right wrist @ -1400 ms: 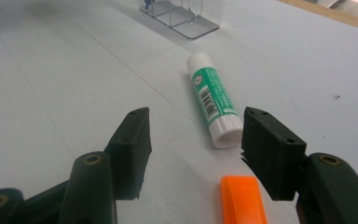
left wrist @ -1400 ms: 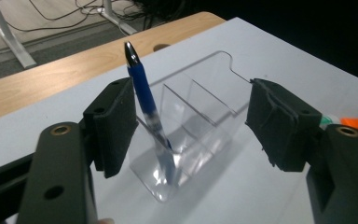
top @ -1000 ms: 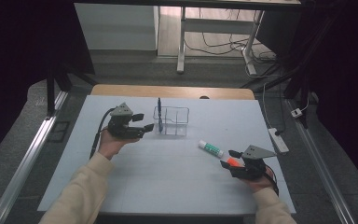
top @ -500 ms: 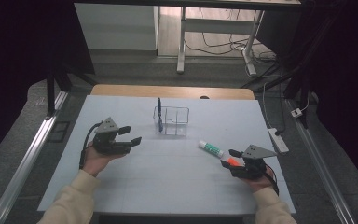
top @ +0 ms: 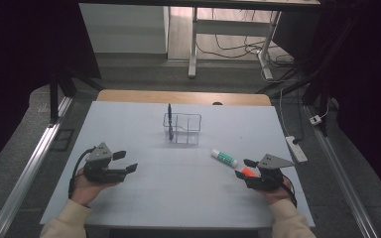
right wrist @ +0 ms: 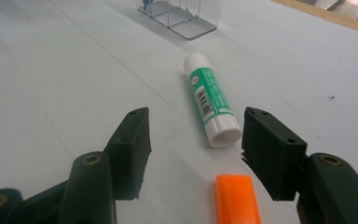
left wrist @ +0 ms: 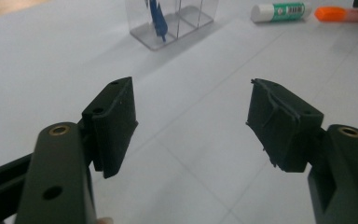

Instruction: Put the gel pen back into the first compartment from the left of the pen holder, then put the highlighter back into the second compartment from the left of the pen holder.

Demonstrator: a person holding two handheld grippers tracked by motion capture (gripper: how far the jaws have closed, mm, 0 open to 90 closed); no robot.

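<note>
A clear plastic organiser box (top: pixel 186 130) stands at the middle back of the white table, with a blue pen (top: pixel 169 121) upright in its left compartment. A green-and-white glue stick (top: pixel 224 158) lies right of centre, and an orange marker (top: pixel 248 172) lies just beyond it. My right gripper (top: pixel 244 168) rests open with the marker (right wrist: pixel 237 198) between its jaws, the pads apart from it, and the glue stick (right wrist: pixel 208 95) just ahead. My left gripper (top: pixel 126 161) is open and empty at the near left. Its jaws (left wrist: pixel 191 100) point toward the box (left wrist: pixel 177 18).
The white mat (top: pixel 129 119) covers the table, and a wooden edge (top: pixel 178 96) shows at the back. A power strip (top: pixel 296 148) lies on the floor off the right side. A metal rail (top: pixel 30 163) runs along the left, and desk legs stand beyond.
My left hand has drawn back from beside the box, moving left and toward the near edge and sinking lower over the table. The right hand has not moved.
</note>
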